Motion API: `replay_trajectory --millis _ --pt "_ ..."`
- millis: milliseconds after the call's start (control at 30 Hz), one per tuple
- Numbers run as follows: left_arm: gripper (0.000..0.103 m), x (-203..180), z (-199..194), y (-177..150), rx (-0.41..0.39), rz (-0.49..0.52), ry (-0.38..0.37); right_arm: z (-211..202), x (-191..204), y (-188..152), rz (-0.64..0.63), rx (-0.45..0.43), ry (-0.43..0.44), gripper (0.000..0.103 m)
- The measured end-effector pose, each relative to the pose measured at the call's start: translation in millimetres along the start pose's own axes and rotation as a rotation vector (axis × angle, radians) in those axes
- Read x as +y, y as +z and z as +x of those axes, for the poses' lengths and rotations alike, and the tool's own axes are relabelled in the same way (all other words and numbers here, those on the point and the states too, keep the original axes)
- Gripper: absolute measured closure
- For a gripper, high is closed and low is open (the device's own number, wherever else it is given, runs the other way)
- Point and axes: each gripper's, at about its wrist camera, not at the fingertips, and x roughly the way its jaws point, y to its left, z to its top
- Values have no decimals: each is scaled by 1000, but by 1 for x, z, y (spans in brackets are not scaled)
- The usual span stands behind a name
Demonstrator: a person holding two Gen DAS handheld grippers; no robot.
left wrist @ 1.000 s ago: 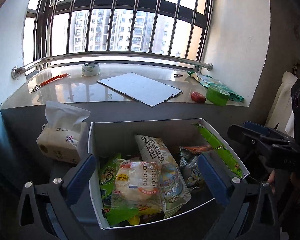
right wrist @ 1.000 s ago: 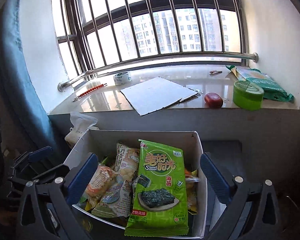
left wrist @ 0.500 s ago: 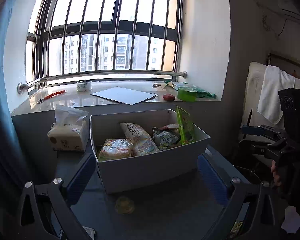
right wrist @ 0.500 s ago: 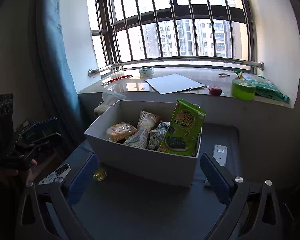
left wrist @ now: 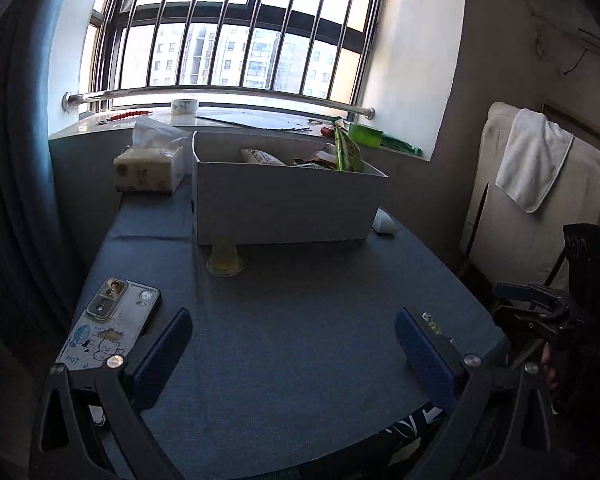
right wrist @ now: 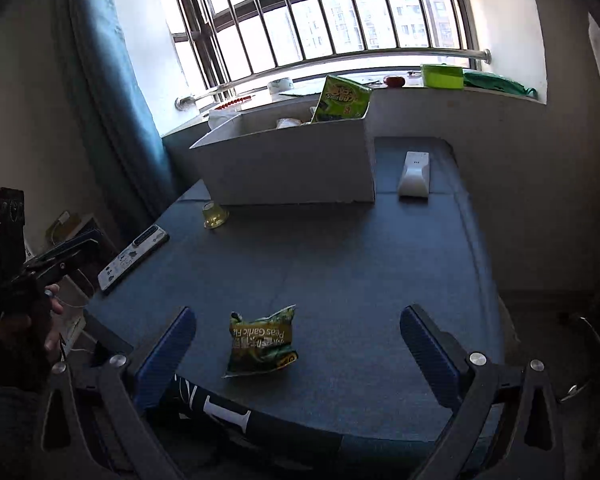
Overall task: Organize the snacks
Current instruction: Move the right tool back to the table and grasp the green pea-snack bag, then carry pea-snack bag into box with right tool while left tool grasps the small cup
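Note:
A white box (left wrist: 284,200) of snack packets stands at the far side of the blue table; it also shows in the right wrist view (right wrist: 292,160), with a green seaweed packet (right wrist: 342,98) upright in it. A small green pea packet (right wrist: 260,344) lies on the table near the front edge, between my right gripper's fingers. A yellow jelly cup (left wrist: 224,258) stands against the box front. My left gripper (left wrist: 292,344) is open and empty over bare table. My right gripper (right wrist: 298,344) is open, above the pea packet.
A phone (left wrist: 112,324) lies at the table's left edge. A tissue pack (left wrist: 148,164) stands left of the box. A white remote (right wrist: 414,172) lies right of the box. A blue curtain (right wrist: 112,80) hangs at left. A towel-draped chair (left wrist: 536,184) stands at right.
Both grippers have pulled back and away from the box toward the table's front edge. The box is now far off, and the pea packet has come into the right wrist view.

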Motion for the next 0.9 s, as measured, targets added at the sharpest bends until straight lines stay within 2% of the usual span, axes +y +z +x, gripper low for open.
replay_trajectory --millis 233,300,367,433,467,567,633,767,900 --pt "0 7 11 -3 32 -30 18 45 32 -14 -147 101 -4 0" --pt "0 9 15 -3 44 -27 22 63 37 -15 -168 162 -18 0" --pt "0 11 21 -4 57 -29 28 75 38 -16 -170 186 -10 0" --pt "0 14 27 -4 73 -31 34 84 37 -16 -169 204 -30 29" --pt "0 15 32 -3 82 -30 41 87 36 -16 -165 218 -42 56" --pt "0 19 47 4 96 -11 59 81 33 -13 -143 200 3 57" --pt "0 25 64 13 100 -10 53 76 30 -12 -136 172 -8 57" --pt "0 41 113 38 132 -22 101 63 23 -7 -69 134 28 57" --pt "1 56 168 53 199 -1 152 54 20 -2 -43 104 32 57"
